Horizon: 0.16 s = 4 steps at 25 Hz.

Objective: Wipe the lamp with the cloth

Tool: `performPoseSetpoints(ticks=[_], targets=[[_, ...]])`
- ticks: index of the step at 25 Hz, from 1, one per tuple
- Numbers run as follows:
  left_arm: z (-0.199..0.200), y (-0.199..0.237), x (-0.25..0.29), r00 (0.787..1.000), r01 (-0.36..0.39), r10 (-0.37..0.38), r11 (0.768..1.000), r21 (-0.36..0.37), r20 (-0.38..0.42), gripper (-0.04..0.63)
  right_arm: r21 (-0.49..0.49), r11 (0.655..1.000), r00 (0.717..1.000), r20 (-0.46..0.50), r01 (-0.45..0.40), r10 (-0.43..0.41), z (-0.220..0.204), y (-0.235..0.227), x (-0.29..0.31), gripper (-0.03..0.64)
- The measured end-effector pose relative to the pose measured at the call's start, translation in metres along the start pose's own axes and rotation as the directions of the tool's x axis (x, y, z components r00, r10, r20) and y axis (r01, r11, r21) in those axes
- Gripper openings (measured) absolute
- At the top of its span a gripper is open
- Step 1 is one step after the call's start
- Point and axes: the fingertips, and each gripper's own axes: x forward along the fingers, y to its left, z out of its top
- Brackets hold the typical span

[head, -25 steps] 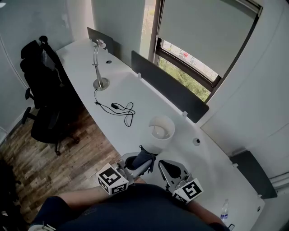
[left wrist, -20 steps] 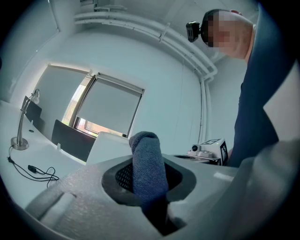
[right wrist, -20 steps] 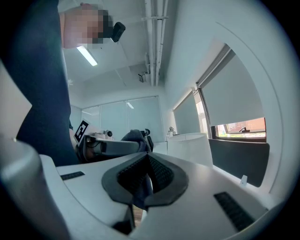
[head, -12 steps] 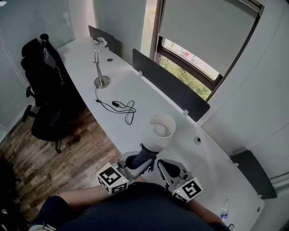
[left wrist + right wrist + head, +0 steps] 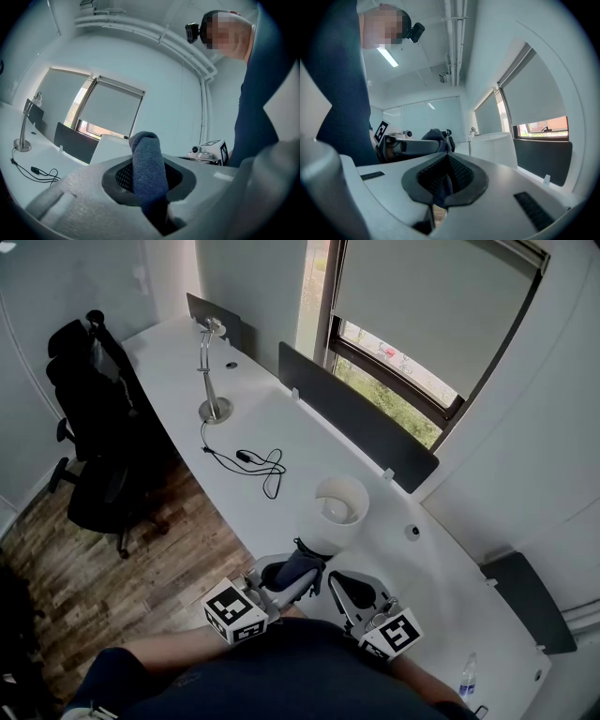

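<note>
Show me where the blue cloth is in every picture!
Head view: cloth, bottom middle.
Left gripper view: cloth, dead centre, sticking up.
Right gripper view: cloth, small, left of centre.
Shared landmark: white shade, near the cloth in all three.

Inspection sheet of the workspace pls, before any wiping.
Surface: long white desk.
Job's things: shade lamp upright near front edge; cloth in left gripper.
Clutter: metal lamp at far end; bottle at near right.
Grippers: left shut on cloth; right gripper shut, empty.
Cables: black cable loose, leading to metal lamp's base.
Surroundings: chair left; dividers, window behind.
</note>
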Motion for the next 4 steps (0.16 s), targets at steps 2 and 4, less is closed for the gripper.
performPoseSetpoints(ticks=[2,4], targets=[[-0.0003,0.0003,-0.0009,1.0,0.0,0.0,1.0,0.001,0.002,0.067,-0.001,1.0,1.0,0.001,0.0,0.0,-0.0004,0.0007,0.0004,0.009],[-0.001,0.001,-0.0017,1.0,-0.001,0.001,1.0,0.003,0.004,0.067,-0.002,1.0,1.0,0.002,0.0,0.0,-0.0009,0.0013,0.0008,0.009]])
